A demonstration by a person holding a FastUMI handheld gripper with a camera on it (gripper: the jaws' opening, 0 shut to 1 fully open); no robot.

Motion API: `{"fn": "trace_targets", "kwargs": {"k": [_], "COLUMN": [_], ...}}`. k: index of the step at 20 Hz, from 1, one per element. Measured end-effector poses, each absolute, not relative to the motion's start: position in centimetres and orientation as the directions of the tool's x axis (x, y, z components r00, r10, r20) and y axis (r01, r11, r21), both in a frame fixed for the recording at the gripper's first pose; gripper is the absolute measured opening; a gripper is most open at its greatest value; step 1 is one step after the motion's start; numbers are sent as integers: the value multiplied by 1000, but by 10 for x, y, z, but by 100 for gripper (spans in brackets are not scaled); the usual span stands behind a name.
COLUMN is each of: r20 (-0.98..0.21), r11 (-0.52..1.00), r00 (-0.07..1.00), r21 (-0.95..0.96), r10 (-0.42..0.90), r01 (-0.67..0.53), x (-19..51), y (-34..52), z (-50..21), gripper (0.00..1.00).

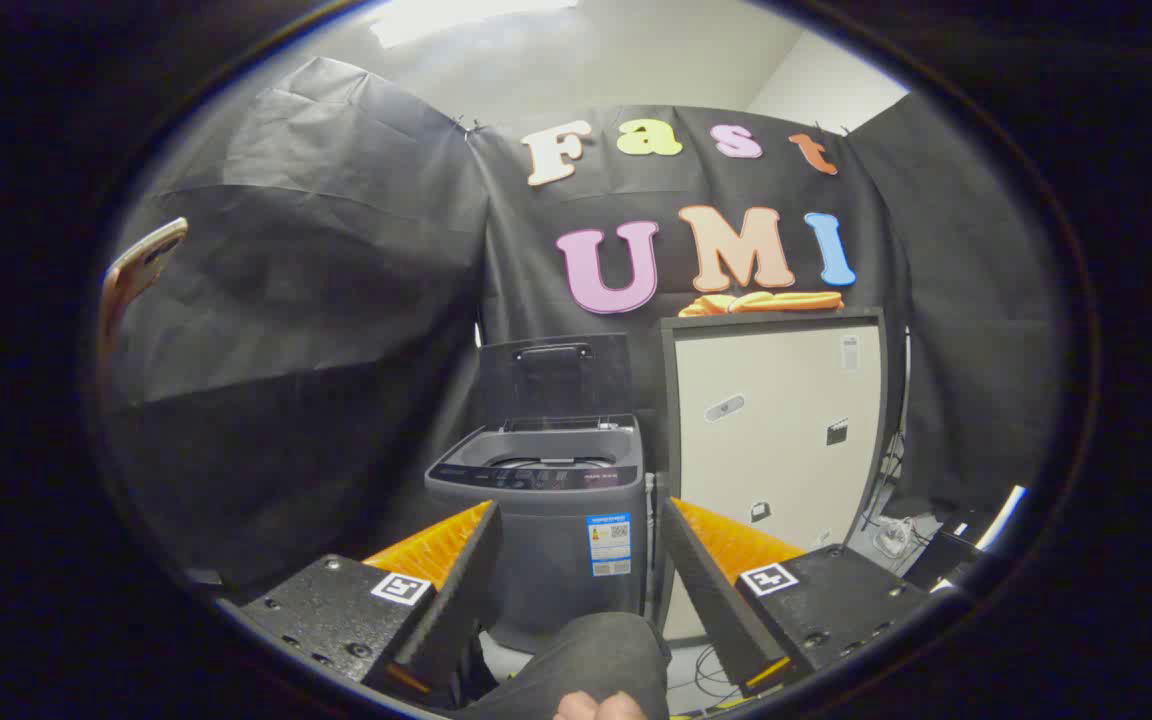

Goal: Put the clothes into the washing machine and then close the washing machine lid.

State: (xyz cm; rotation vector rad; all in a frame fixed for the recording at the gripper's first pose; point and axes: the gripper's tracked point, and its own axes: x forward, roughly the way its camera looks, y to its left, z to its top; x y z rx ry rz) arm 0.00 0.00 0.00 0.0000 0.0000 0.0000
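Observation:
A grey top-loading washing machine [548, 520] stands on the floor just beyond my fingers, its dark lid [556, 377] raised upright at the back and the drum opening showing. An orange piece of clothing [764, 302] lies on top of the white cabinet [774, 420] to the right of the machine. My gripper [581, 525] is open, its fingers spread wide with nothing between them, pointing at the machine's front from some distance.
A person's knee in dark trousers [586, 660] and a bit of hand [601, 707] sit between the fingers, close in. Cables and a power strip [894, 538] lie on the floor right of the cabinet. Black cloth walls surround the booth.

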Motion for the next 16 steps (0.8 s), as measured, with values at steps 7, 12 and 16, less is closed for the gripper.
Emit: {"fn": "trace_targets", "kwargs": {"k": [7,12,16], "r20": [7,14,13], "r11": [1000,1000,1000], "r00": [1000,1000,1000], "r21": [13,12,11], "r10": [-1,3,3], "r01": [1,-3,-3], "x": [2,1,1], "y": [-2,0,0], "z": [3,5,4], "gripper": [97,97,97]}}
